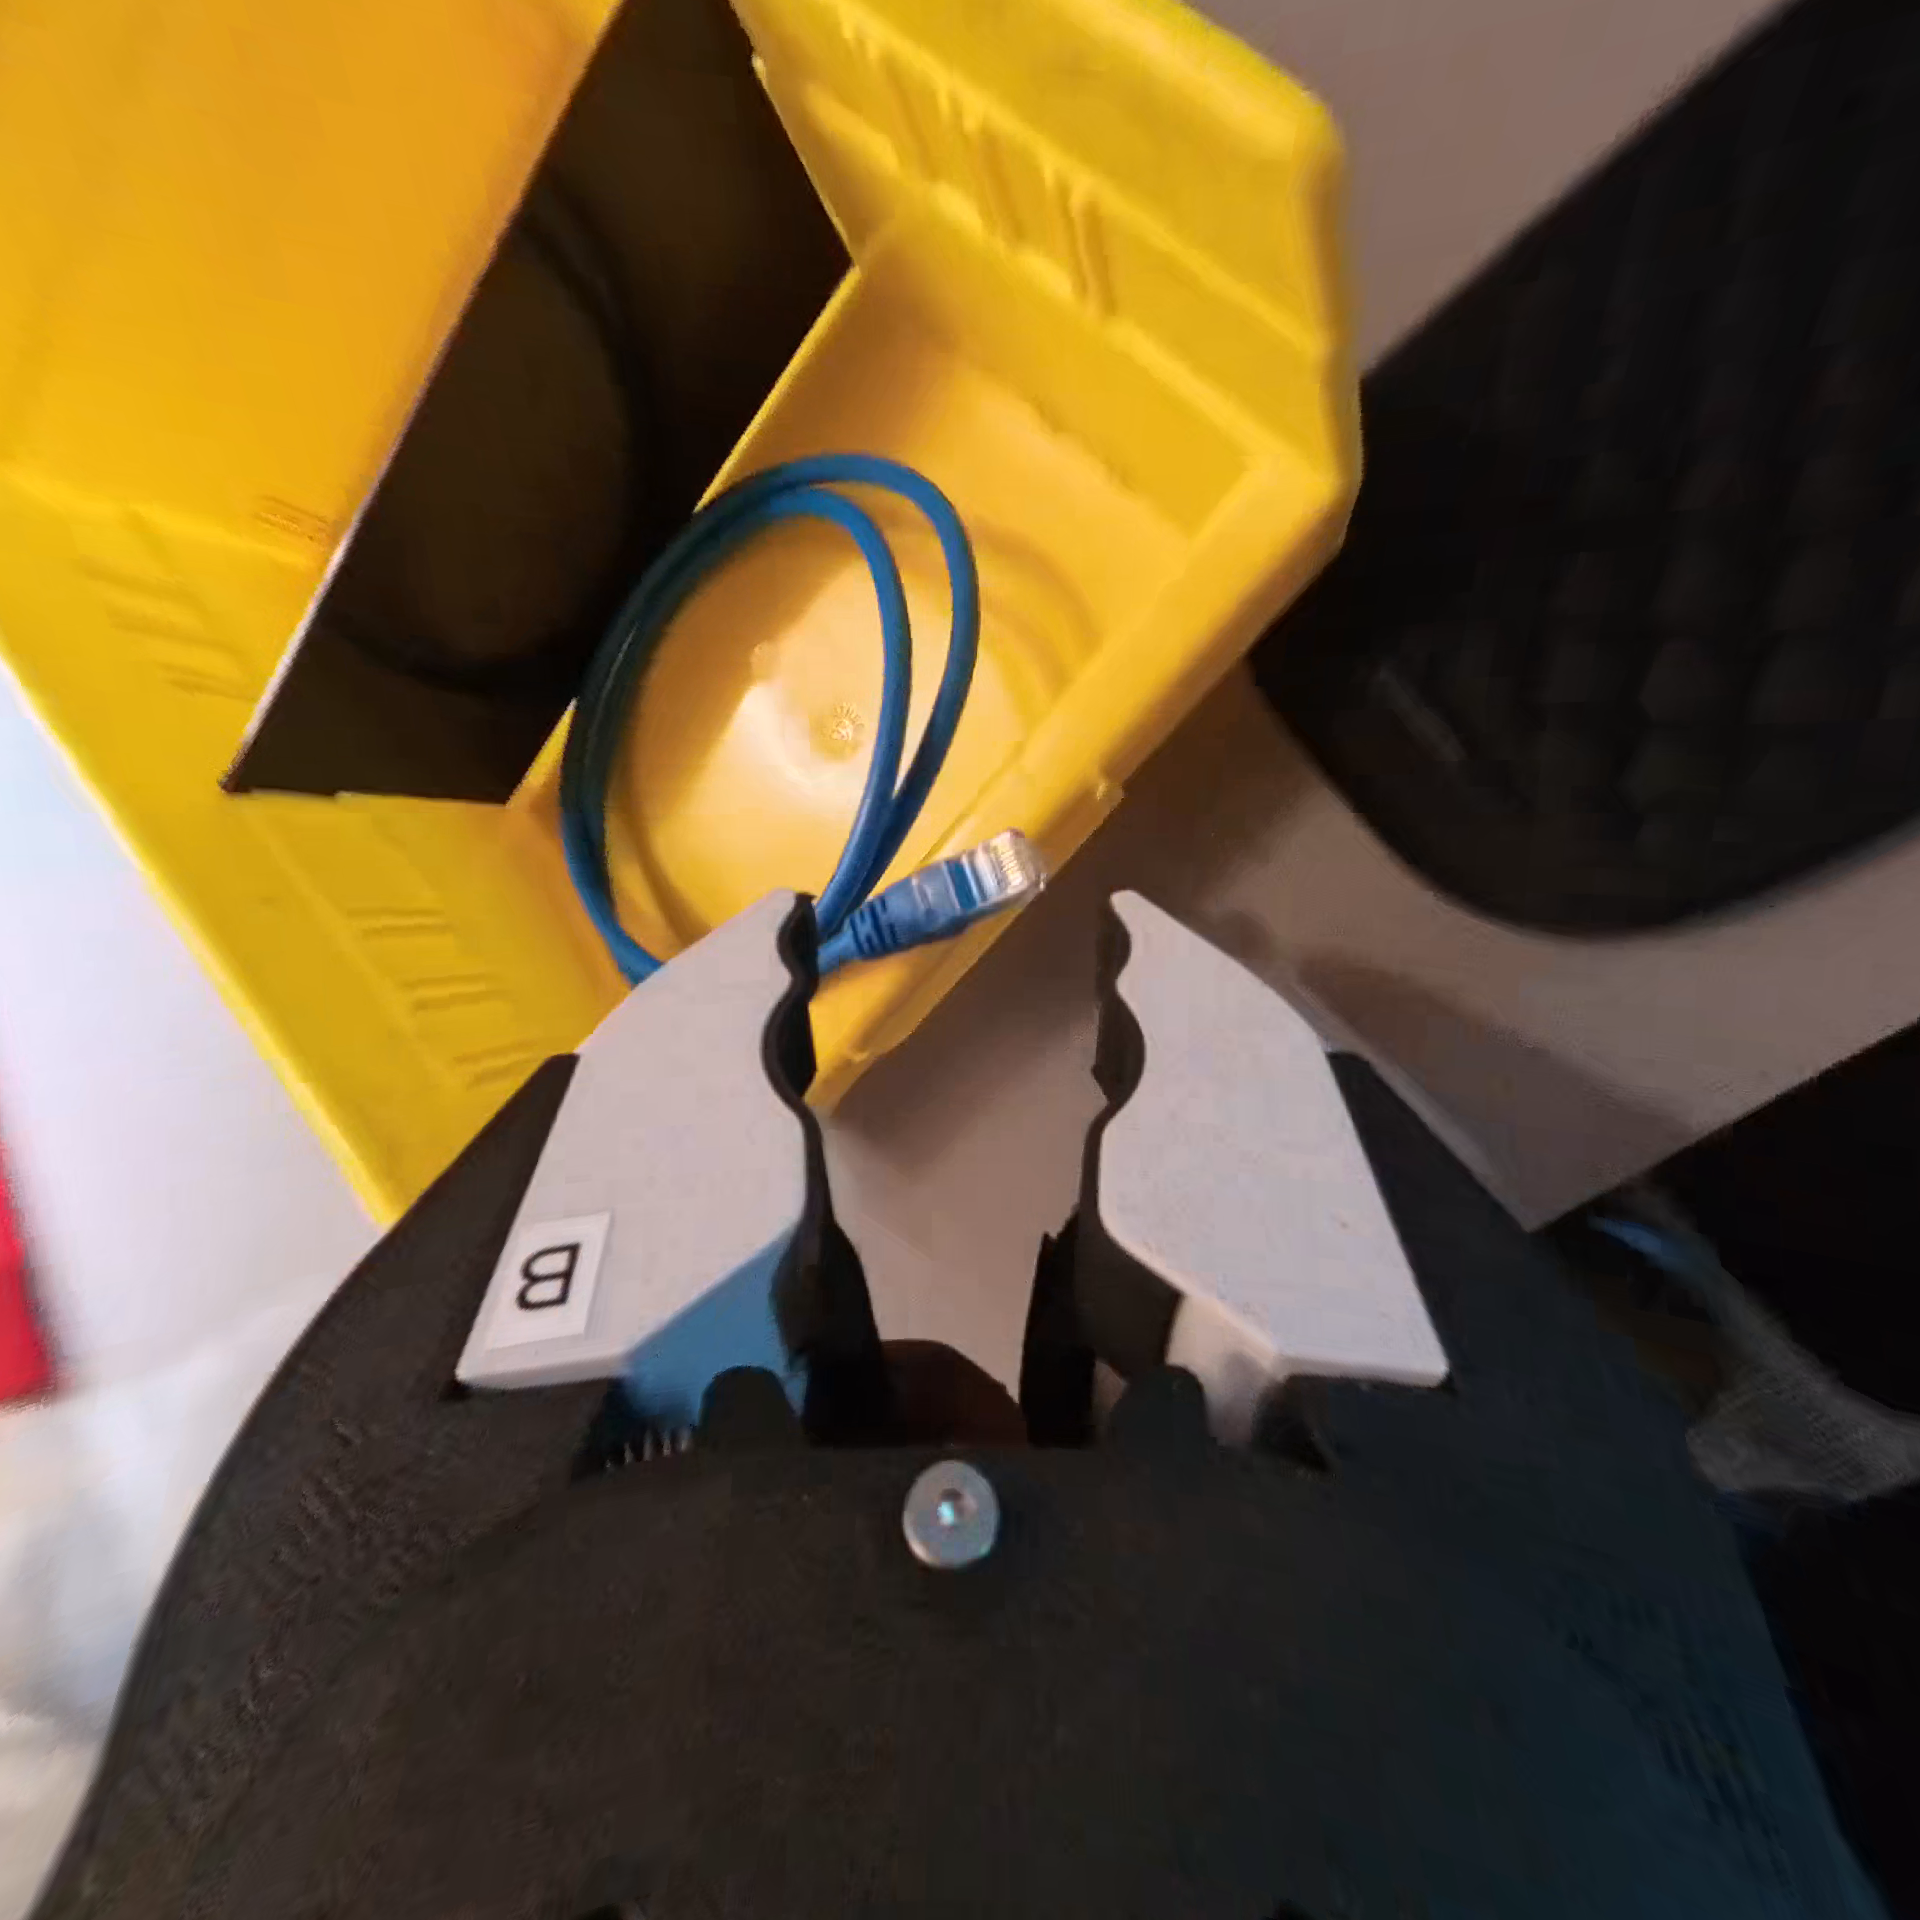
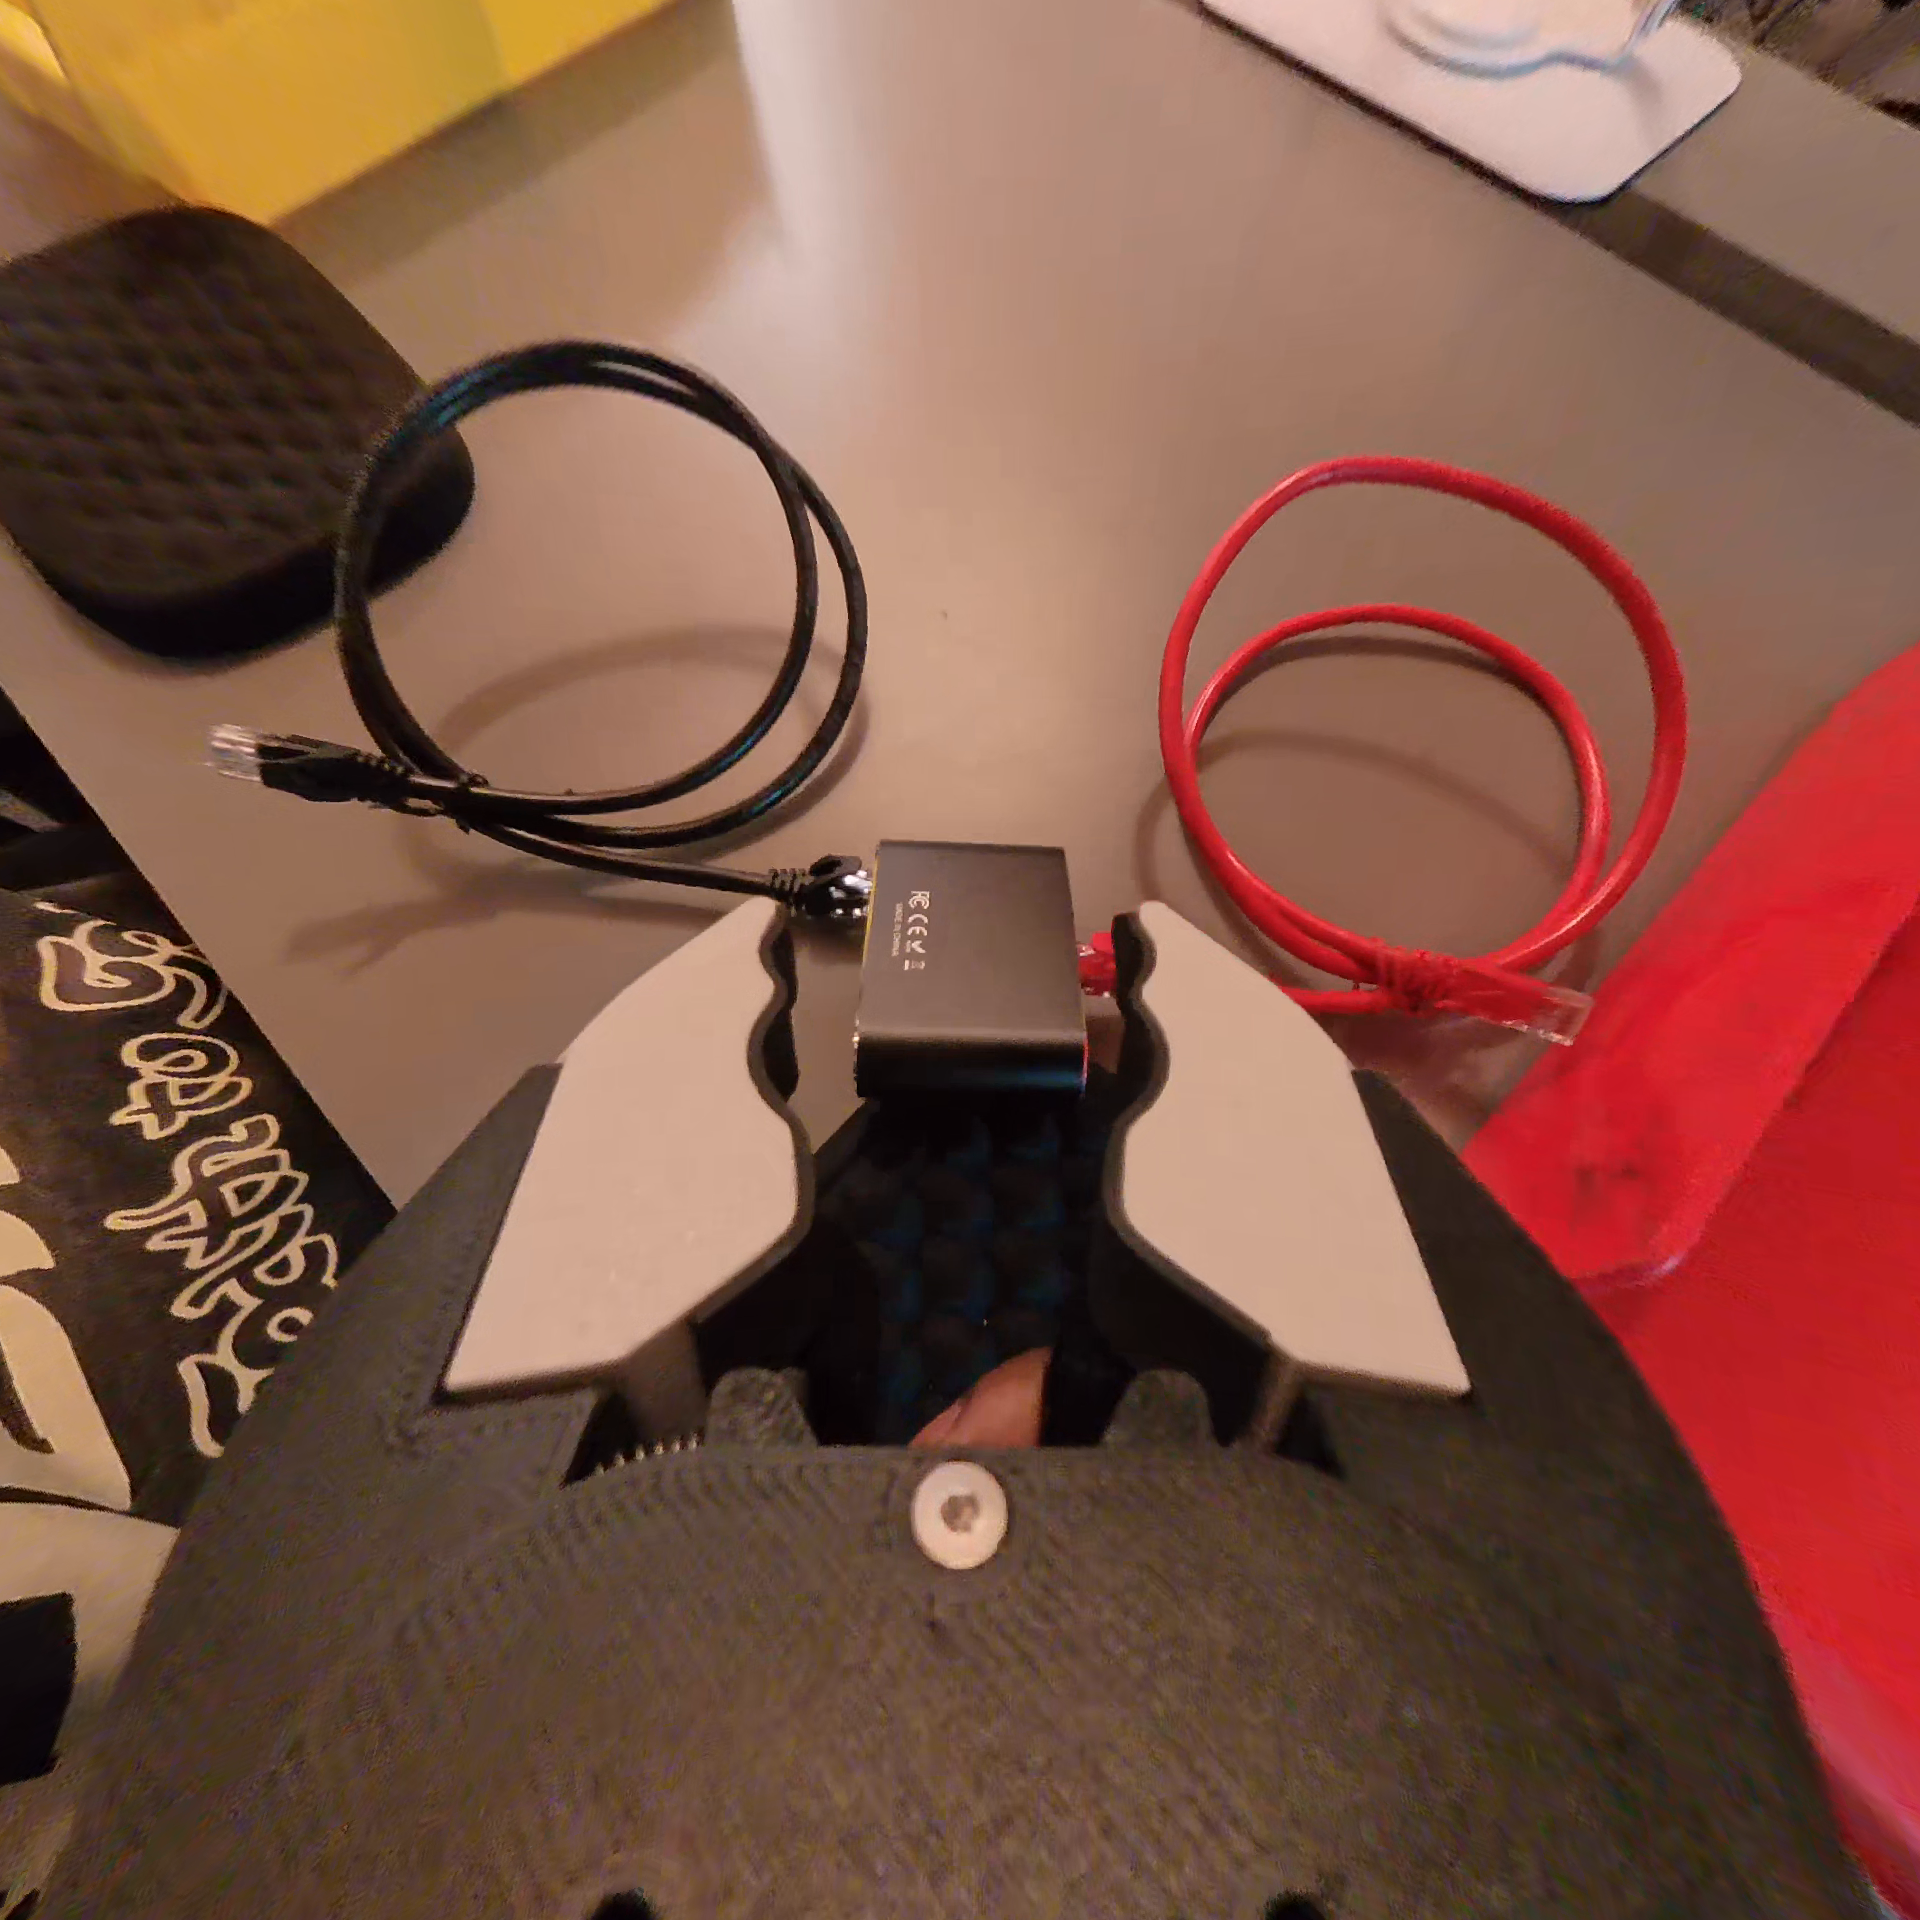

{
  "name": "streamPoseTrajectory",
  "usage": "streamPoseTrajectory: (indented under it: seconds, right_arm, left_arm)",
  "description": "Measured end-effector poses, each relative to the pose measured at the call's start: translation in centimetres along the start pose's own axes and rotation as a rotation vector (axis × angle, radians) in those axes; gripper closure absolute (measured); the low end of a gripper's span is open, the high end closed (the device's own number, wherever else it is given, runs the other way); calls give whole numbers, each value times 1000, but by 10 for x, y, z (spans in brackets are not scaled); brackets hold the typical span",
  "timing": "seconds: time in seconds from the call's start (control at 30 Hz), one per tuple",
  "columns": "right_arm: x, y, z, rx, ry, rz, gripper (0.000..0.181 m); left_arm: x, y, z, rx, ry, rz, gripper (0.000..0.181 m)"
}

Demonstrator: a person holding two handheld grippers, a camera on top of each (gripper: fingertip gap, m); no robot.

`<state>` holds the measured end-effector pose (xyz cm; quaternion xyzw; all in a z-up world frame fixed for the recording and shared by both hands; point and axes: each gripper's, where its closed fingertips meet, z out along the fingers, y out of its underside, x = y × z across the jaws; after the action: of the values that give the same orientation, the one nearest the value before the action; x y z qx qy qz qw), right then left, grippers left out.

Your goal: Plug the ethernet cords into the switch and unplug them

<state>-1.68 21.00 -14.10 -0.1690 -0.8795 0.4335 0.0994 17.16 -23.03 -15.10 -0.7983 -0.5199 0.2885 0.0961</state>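
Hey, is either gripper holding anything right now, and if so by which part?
Nothing is held. The left gripper is open near the blue cord; the right gripper is open around the switch.

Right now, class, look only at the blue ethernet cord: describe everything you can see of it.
The blue ethernet cord is a thin, smooth, rubbery-looking cable coiled in about two loose loops. It lies on the floor of the yellow bin, in the compartment beside a dark divider. One end shows: a blue ribbed boot and a clear plastic plug that pokes out over the bin's low front edge. It is plugged into nothing. The open left hand-held gripper is close by, one finger overlapping the cord in view; contact is unclear.
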Motion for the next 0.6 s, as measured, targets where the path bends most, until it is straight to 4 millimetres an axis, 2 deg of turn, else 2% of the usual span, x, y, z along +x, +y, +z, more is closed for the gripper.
streamPoseTrajectory:
  seconds: [0.13, 0.27, 0.3, 0.37, 0.5, 0.6]
  right_arm:
    - [-3, -5, -1, 43, -38, 9, 125]
    - [-1, -4, -1, 39, -27, 4, 129]
    - [-1, -4, -1, 41, -22, 2, 130]
    - [-1, -5, -2, 45, -16, -3, 132]
    - [2, -4, -2, 39, -7, -5, 134]
    - [4, -3, -1, 37, 0, -2, 135]
  left_arm:
    - [-2, 2, 0, 45, 28, 195, 130]
    - [-10, 8, 13, 47, 23, 378, 131]
    - [-10, 7, 16, 56, 33, 411, 136]
    - [-7, 5, 20, 80, 65, 437, 151]
    - [-5, 5, 16, 101, 85, 437, 159]
    - [-10, -9, 3, 216, 74, 367, 162]
